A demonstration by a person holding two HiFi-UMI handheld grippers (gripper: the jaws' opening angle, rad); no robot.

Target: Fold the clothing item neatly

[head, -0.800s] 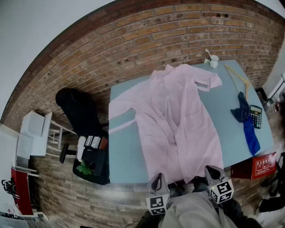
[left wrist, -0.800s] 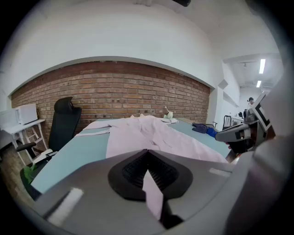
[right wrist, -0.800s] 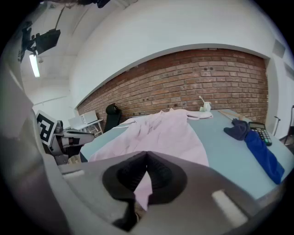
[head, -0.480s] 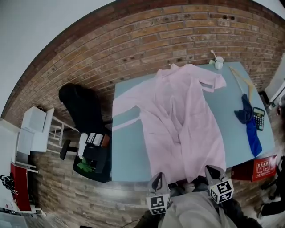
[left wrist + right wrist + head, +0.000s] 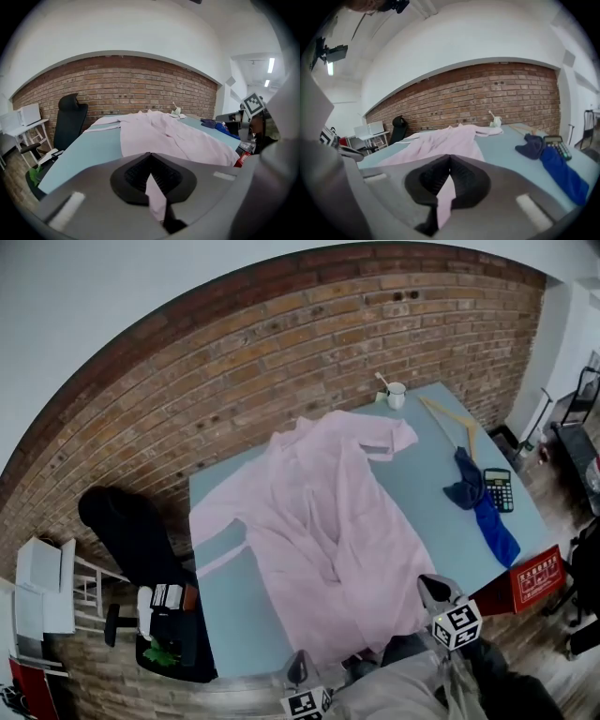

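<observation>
The left gripper (image 5: 298, 669) is closed on nothing, just off the table's near edge. The pink robe (image 5: 319, 521) lies ahead of it toward one o'clock. The robe's long axis runs from the hem at five o'clock to the collar at eleven, with one sleeve out at nine. The right gripper (image 5: 431, 589), also closed and empty, is nearer the hem and will likely lead. The table (image 5: 234, 601) is smooth. A blue cloth (image 5: 483, 517) and a calculator (image 5: 498, 489) lie at three o'clock, and a brick wall (image 5: 281, 352) stands behind.
</observation>
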